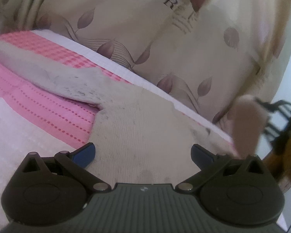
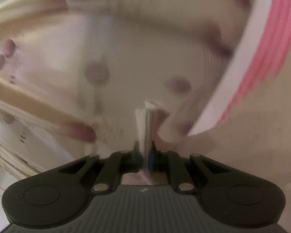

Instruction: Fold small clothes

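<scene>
A small off-white knitted garment (image 1: 137,120) with dark smudges lies on a pink and white bed cover (image 1: 38,101); one sleeve stretches to the left. My left gripper (image 1: 143,153) is open just above the garment's body, its blue-padded fingers (image 1: 85,154) wide apart on either side of the cloth. My right gripper (image 2: 144,155) is shut on a bunched edge of the off-white garment (image 2: 148,120), which sticks up between the jaws. The right wrist view is blurred by motion.
A beige curtain or sheet with a purple leaf print (image 1: 164,44) hangs behind the bed edge. The white and pink border of the cover (image 2: 248,58) shows at the right. A dark and orange object (image 1: 285,141) is at the far right.
</scene>
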